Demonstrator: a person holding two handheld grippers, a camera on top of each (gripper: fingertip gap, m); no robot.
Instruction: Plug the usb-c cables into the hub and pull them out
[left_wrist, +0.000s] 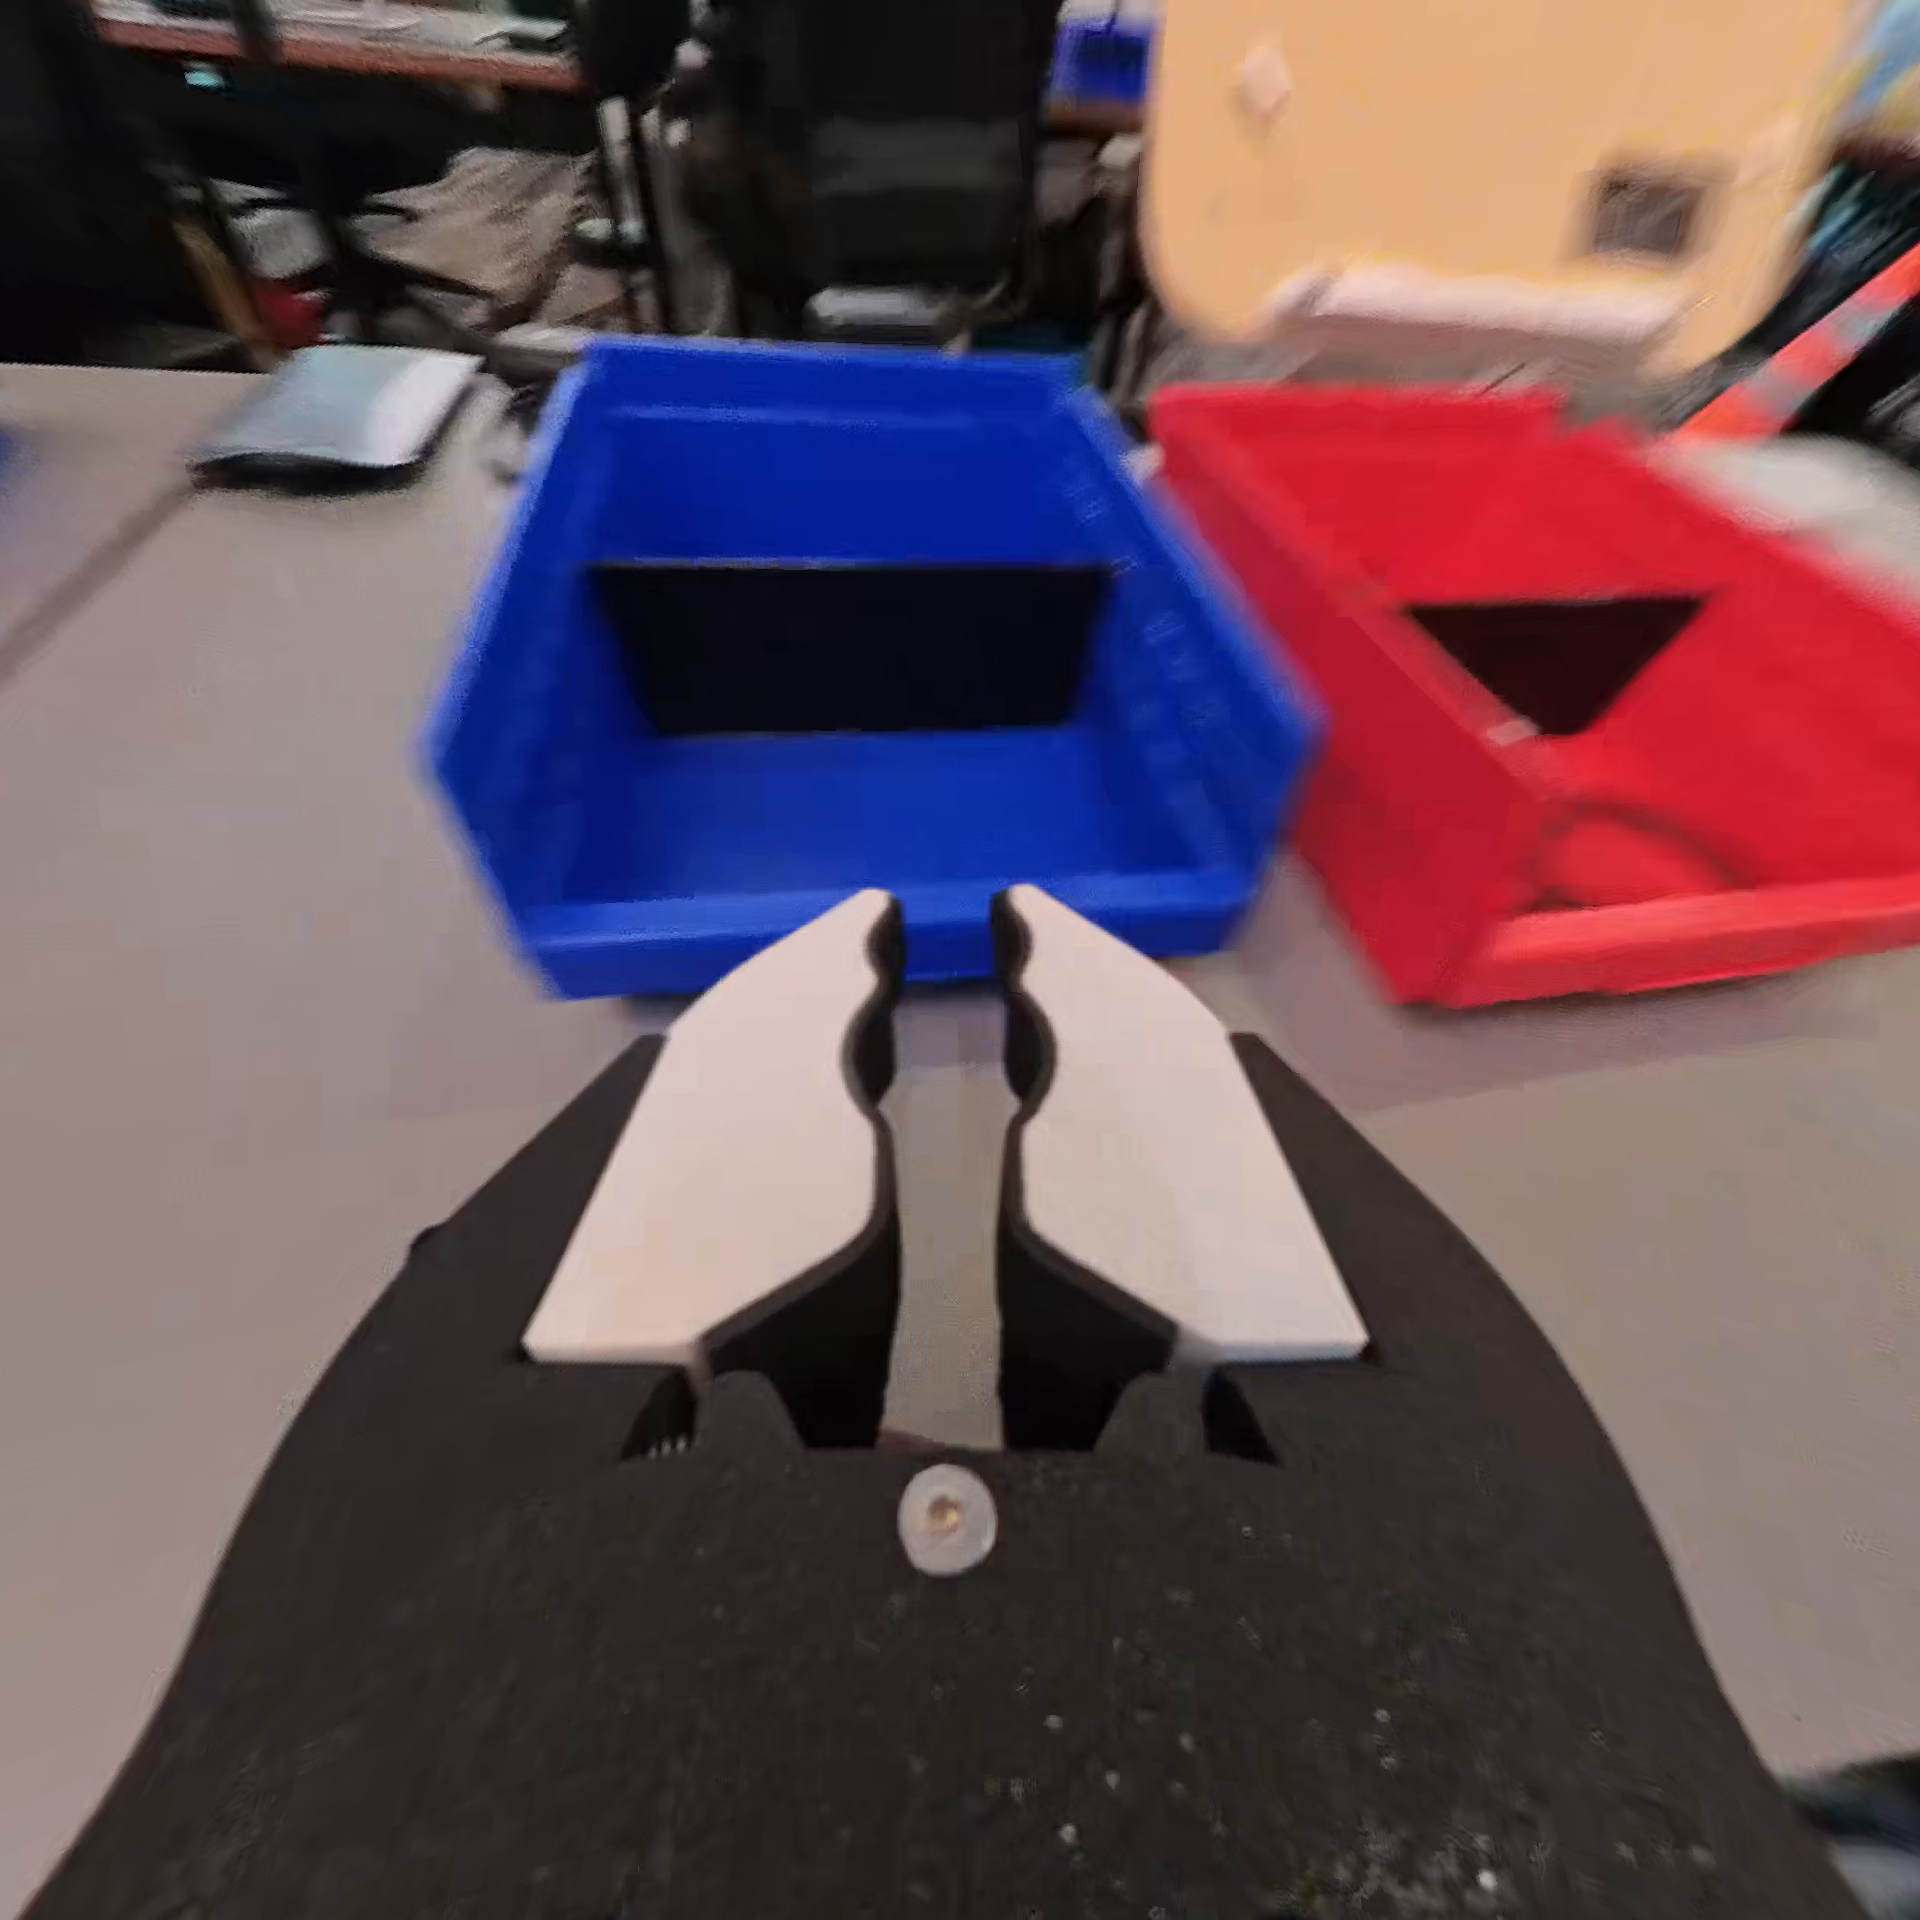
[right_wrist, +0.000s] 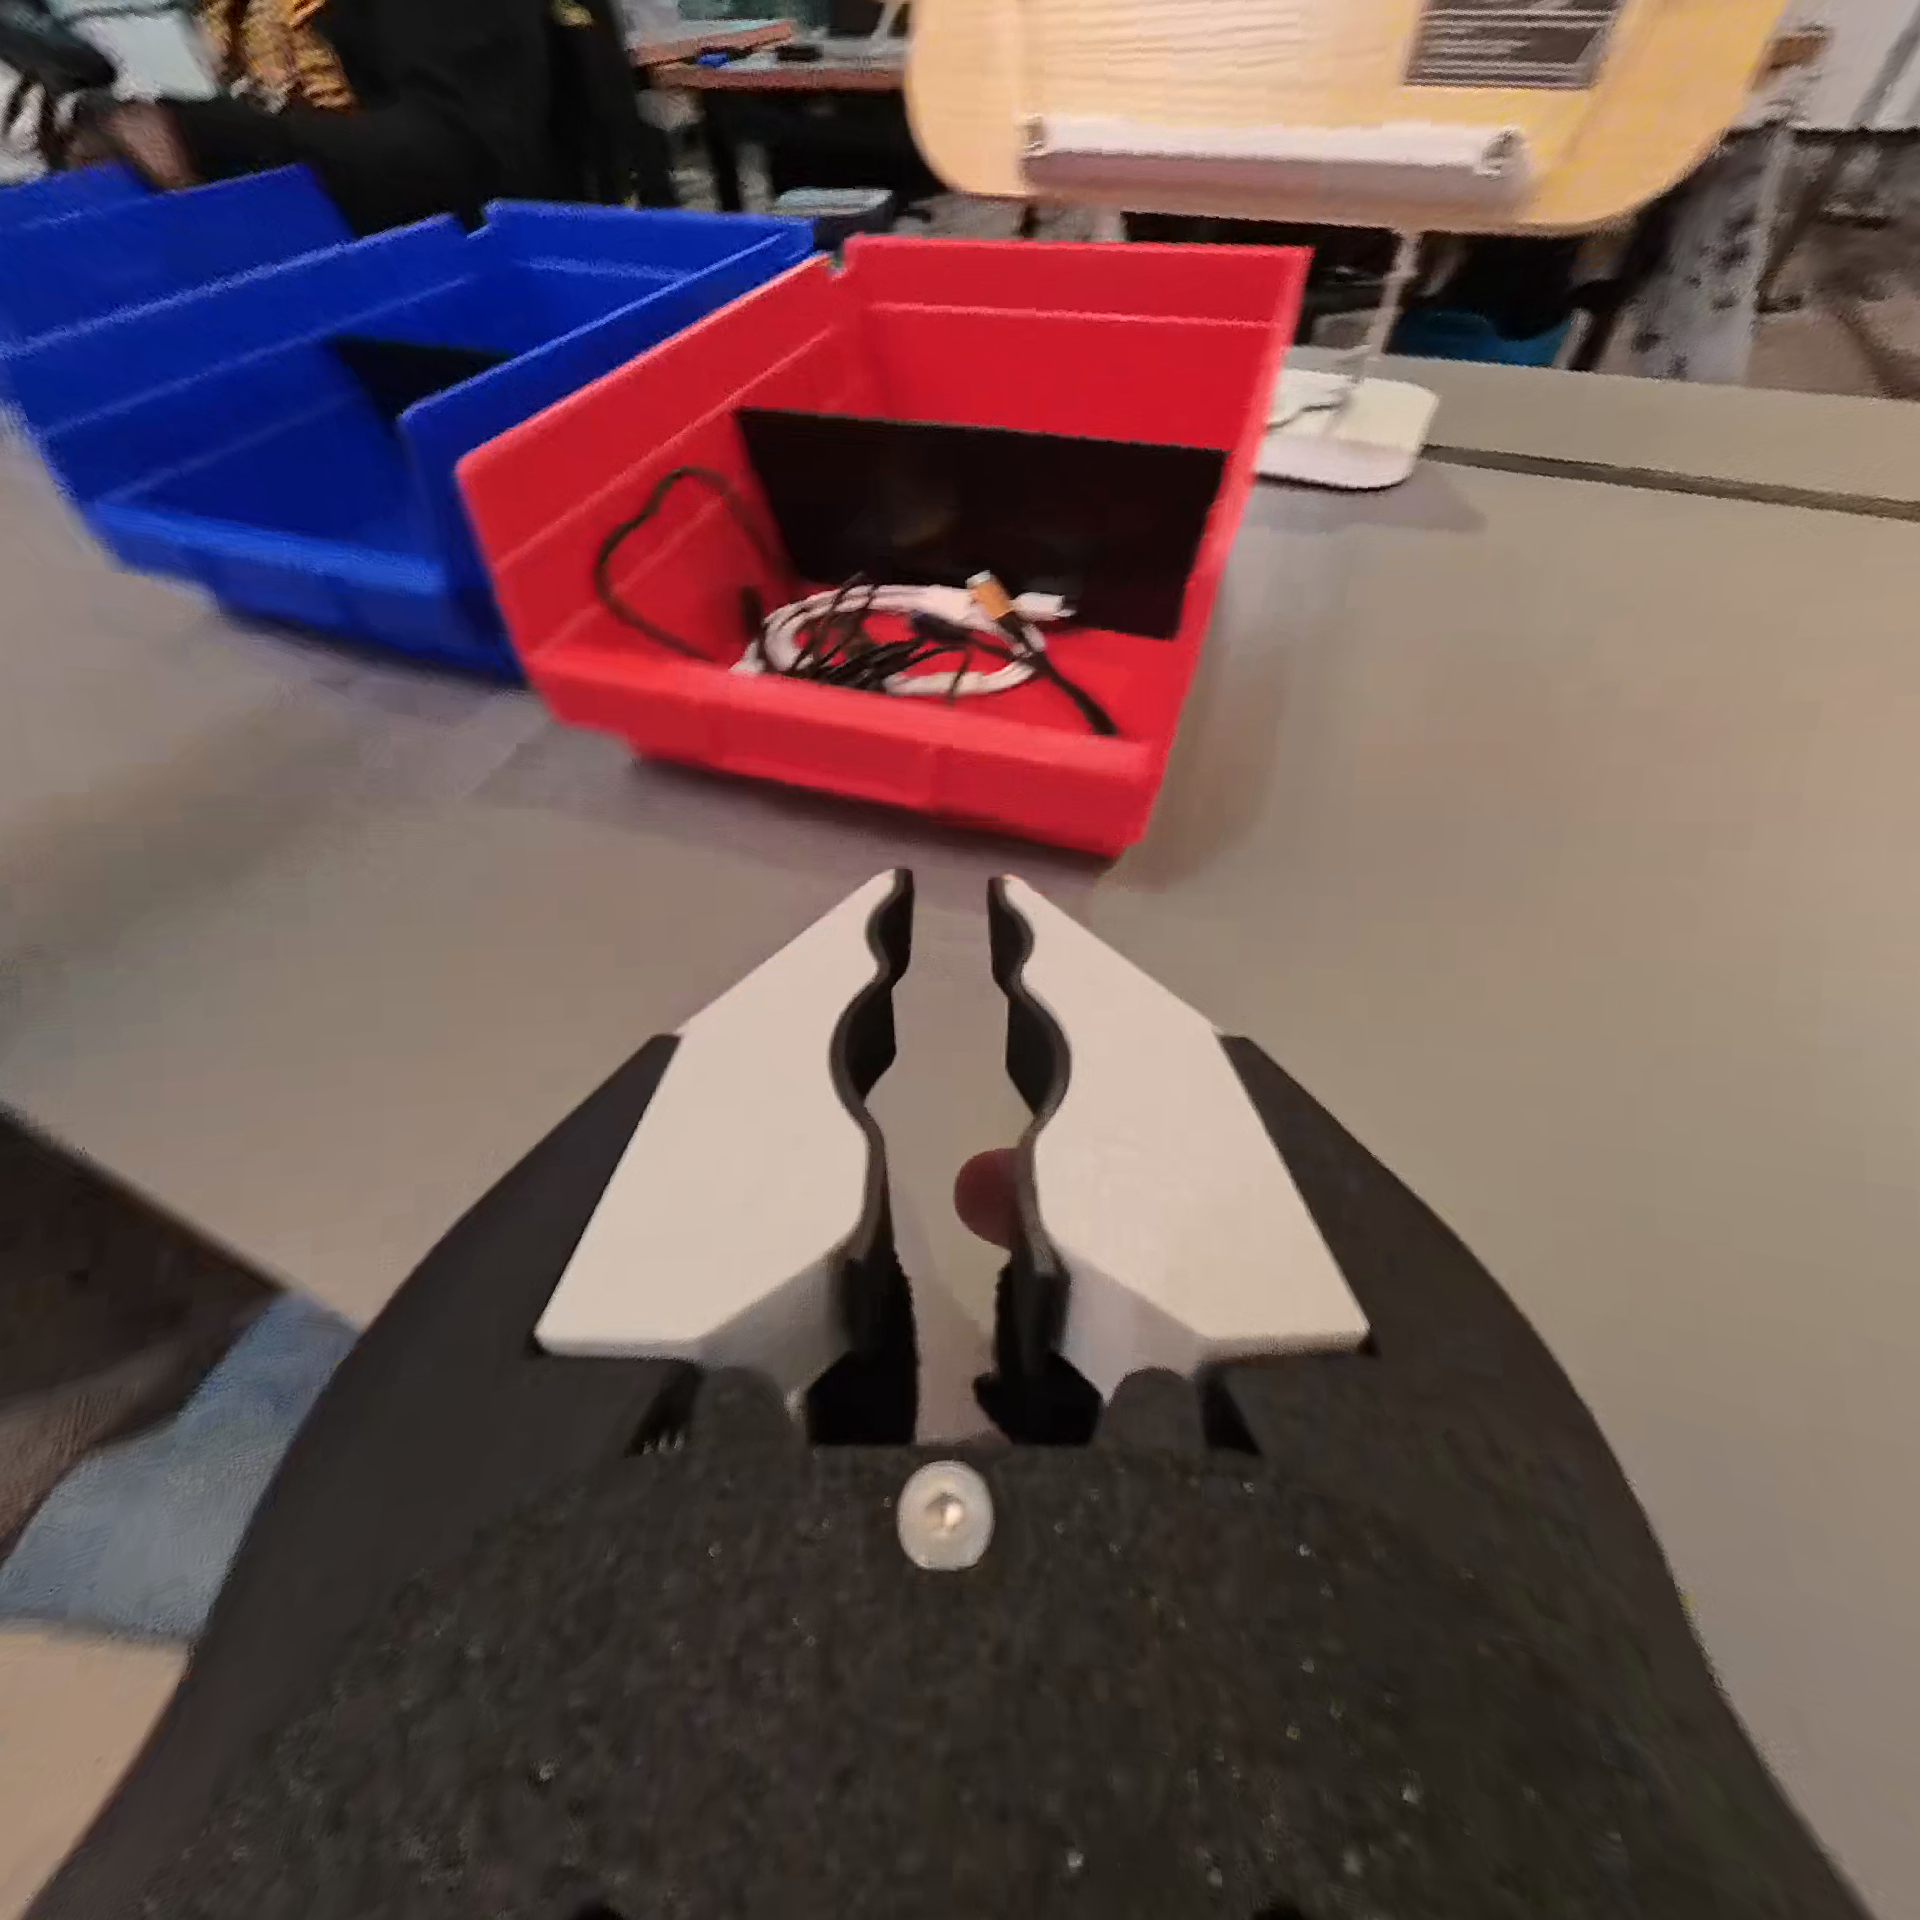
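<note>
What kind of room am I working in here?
Probably a shared lab or workshop: plastic parts bins, a blue bin and a red bin holding tangled cables, sit on a grey table, with cluttered desks behind.

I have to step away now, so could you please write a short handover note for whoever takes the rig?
Left claw: open, empty, over the table, facing the blue bin, which looks empty in front of its black divider.
Right claw: open, empty, facing the red bin.
Cables: a black and white tangle in the red bin, in front of its divider.
Hub: not visible.
Done: nothing evident.
Left: find the hub, pick cables, plug, unplug.
</note>
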